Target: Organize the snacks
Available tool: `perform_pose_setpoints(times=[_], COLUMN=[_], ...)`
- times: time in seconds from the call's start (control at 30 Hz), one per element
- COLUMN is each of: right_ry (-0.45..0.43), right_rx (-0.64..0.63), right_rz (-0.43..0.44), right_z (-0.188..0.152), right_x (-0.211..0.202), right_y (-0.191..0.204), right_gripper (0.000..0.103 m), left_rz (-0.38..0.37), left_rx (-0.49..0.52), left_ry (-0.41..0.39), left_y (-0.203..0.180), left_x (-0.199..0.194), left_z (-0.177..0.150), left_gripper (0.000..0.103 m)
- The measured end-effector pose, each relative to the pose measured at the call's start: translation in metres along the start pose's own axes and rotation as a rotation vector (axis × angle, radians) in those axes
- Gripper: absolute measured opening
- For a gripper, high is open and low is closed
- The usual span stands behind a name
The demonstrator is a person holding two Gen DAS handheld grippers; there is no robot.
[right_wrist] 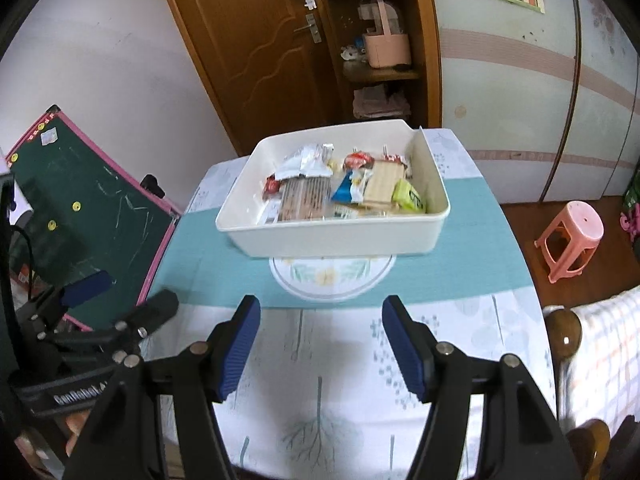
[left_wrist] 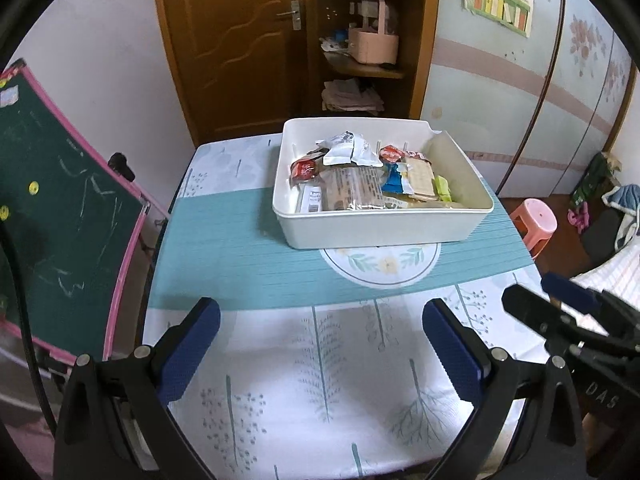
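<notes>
- Seen from the left wrist, the left gripper (left_wrist: 320,350) hangs with its two blue pads spread wide and nothing between them, low over the near, tree-patterned part of the tablecloth (left_wrist: 320,400).
- Straight ahead and slightly right of its axis sits one white bin (left_wrist: 380,228), well apart from the fingertips; its long axis runs across the view, one long wall facing the tongs.
- Inside lie the snacks (left_wrist: 360,176), a loose heap: one white pouch on top, two red-wrapped pieces, one clear cracker pack, one blue-and-white packet, one green one. Others are buried and I cannot count them exactly.
- At the right edge the right gripper (left_wrist: 560,300) shows side-on, level with the left.

- From the right wrist, the right gripper (right_wrist: 320,344) also stands apart and empty above the cloth.
- One bin (right_wrist: 332,236) lies dead ahead, skewed so its right end sits farther off; the snacks (right_wrist: 340,192) fill the middle and right.
- The left gripper (right_wrist: 120,300) appears low on the left, also spread.
- Judged from both views, neither hand is clearly nearer; the green and blue packets fall to the right hand, the red piece and white pouch to the left. No snack lies outside the bin.
</notes>
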State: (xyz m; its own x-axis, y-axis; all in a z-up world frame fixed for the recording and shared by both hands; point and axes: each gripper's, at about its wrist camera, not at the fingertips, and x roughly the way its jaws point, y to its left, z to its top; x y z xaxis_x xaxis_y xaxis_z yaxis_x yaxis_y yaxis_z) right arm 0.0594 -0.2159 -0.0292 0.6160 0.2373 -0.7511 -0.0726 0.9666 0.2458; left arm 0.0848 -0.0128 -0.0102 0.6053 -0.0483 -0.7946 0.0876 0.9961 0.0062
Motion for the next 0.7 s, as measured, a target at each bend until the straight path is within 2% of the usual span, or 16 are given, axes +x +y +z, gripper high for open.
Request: perform_pose_setpoints(times=[0.13,0.3,0.7], right_ry=[0.005,-0.032,-0.042], right_rx=[0.016,-0.025,-0.050], right_rz=[0.034,0.031,0.036], right_z=[-0.012,-0.018,-0.025], right_x=[-0.011,-0.027,-0.035], right_y=[0.005,0.016,0.026], right_gripper=[0.064,0.064,0.065], left_rz=[0.005,0.011,0.037], left_rx=[-0.008,-0.021,-0.017], left_ry=[-0.005,-0.004,-0.041], left_y=[0.000,0.003,0.003], left_x=[-0.012,-0.019,-0.031], left_z=[-0.010,-0.018,-0.022], left_gripper=[0.101,0.101,0.101])
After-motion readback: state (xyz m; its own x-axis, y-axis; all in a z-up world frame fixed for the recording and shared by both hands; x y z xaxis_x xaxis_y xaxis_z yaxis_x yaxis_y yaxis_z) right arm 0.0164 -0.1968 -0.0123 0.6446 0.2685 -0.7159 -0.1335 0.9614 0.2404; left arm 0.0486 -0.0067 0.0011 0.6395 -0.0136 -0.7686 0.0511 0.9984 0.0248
